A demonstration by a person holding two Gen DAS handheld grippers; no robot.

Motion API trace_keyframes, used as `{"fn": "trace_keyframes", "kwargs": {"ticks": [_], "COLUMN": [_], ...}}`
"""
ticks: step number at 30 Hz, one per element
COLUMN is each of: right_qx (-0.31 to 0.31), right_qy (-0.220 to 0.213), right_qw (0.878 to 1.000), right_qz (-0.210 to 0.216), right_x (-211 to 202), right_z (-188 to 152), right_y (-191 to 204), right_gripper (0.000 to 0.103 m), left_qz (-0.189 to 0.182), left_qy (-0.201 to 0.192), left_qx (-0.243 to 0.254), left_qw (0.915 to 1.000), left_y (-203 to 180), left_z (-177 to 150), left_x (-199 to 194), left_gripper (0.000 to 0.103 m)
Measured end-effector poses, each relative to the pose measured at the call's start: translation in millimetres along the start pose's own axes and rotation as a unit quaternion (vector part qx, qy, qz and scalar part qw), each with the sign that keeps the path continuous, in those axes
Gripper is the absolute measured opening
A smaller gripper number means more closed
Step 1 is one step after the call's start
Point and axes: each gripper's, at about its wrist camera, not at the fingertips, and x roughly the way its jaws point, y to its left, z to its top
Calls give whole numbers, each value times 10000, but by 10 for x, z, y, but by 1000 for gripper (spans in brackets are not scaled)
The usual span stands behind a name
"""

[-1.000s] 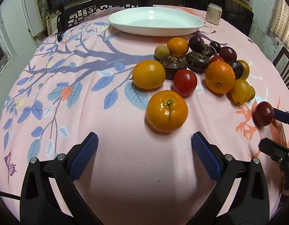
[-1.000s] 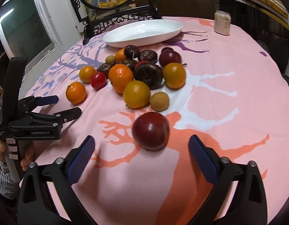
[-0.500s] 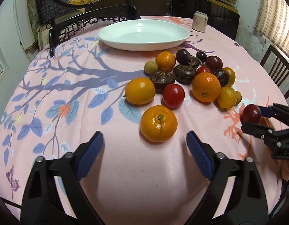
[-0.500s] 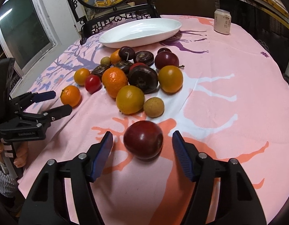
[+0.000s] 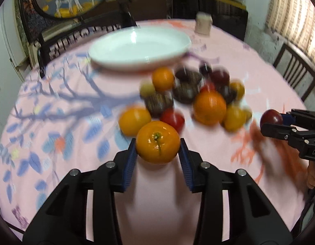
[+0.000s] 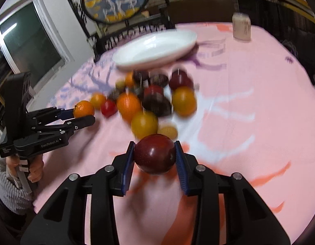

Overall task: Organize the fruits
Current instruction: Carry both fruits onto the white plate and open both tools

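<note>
A round table under a pink cloth printed with blue branches (image 5: 55, 110) is filling the room. Dark carved wooden chairs (image 6: 137, 32) are standing behind it, a white-framed window (image 6: 28, 47) is showing dark (left wall), and a slatted chair (image 5: 296, 69) is sitting right.

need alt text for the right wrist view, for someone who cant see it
The right claw grips a dark red plum between its blue pads, jaws closing, above a pink tablecloth. Behind lie a blurred fruit pile and an empty white dish; at left, the left claw holds an orange.
</note>
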Motion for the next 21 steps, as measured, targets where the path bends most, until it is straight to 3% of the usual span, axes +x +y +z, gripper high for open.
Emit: {"fn": "trace_keyframes", "kwargs": {"ticks": [5,9,12,15,18,21], "right_qx": [92,331,387,351,244,260], "right_qy": [-576,-642,-511,-406,-392,-695], "right_qw": [9982,9974,9979,9982,9983,9968], "right_qz": [-111,-30,-111,-276,-358,-293], "right_x": [47,533,931,1219,1282,1128], "right_z": [680,1215,1471,1569,1553,1526], "right_y": [40,50,45,26,27,-2], "right_gripper": [38,38,38,40,56,59], "left_qz": [173,311,386,196,216,139], "left_qy": [-351,-252,-149,-86,-169,-212], "left_qx": [-309,-645,-874,-1176,-1120,-1098], "left_qw": [9988,9971,9953,9928,9933,9936], "left_y": [183,384,554,724,766,746], "left_z": [734,1107,1224,1235,1234,1218], "left_x": [91,477,732,867,885,849], "left_gripper": [41,41,41,44,55,55]}}
